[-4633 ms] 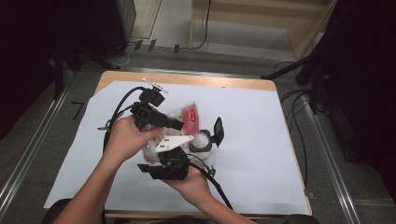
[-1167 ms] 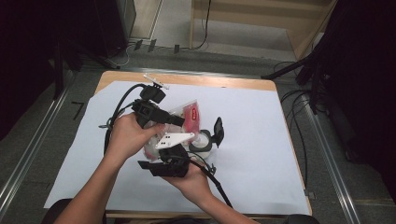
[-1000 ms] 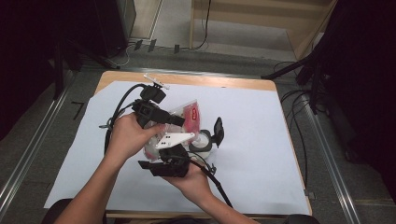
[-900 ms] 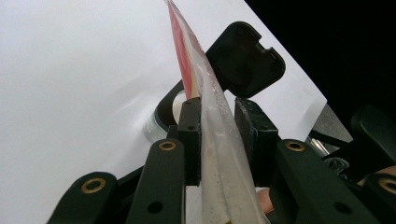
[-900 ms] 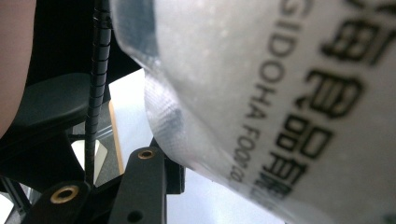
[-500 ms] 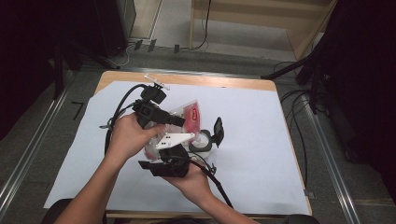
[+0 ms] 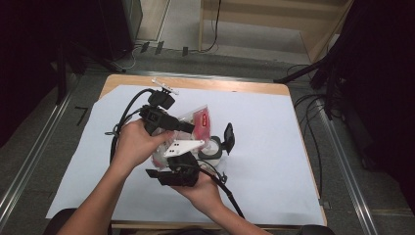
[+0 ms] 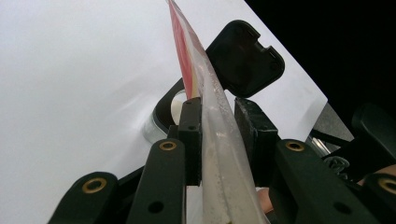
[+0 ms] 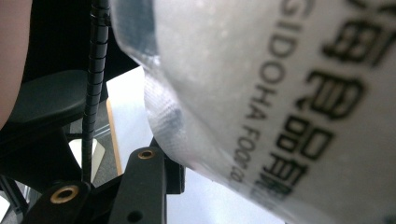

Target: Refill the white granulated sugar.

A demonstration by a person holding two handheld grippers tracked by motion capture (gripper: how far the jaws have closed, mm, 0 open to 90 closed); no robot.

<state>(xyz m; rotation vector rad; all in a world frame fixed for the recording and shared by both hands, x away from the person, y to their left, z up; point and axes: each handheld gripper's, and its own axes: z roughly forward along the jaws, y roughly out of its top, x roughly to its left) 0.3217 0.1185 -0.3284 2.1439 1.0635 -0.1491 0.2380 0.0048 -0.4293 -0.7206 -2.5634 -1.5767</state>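
A clear plastic bag (image 7: 199,120) with a red label and pale contents is held up between both grippers over the table's middle. My left gripper (image 7: 190,128) comes in from the left and is shut on the bag's edge (image 8: 212,116), seen edge-on between its jaws. My right gripper (image 7: 178,164) sits below, under its grey plate, and grips the bag's lower end. In the right gripper view the printed bag (image 9: 280,93) presses against one finger (image 9: 149,182) and hides the other jaw. A small round container (image 7: 213,149) with its black flip lid (image 7: 228,137) raised stands just right of the grippers.
White paper (image 7: 274,161) covers the wooden table (image 7: 230,85). Black cables (image 7: 128,110) trail from the left gripper toward the table's left side. A small white piece (image 7: 165,87) lies near the far edge. The same lidded container (image 8: 243,56) stands behind the bag.
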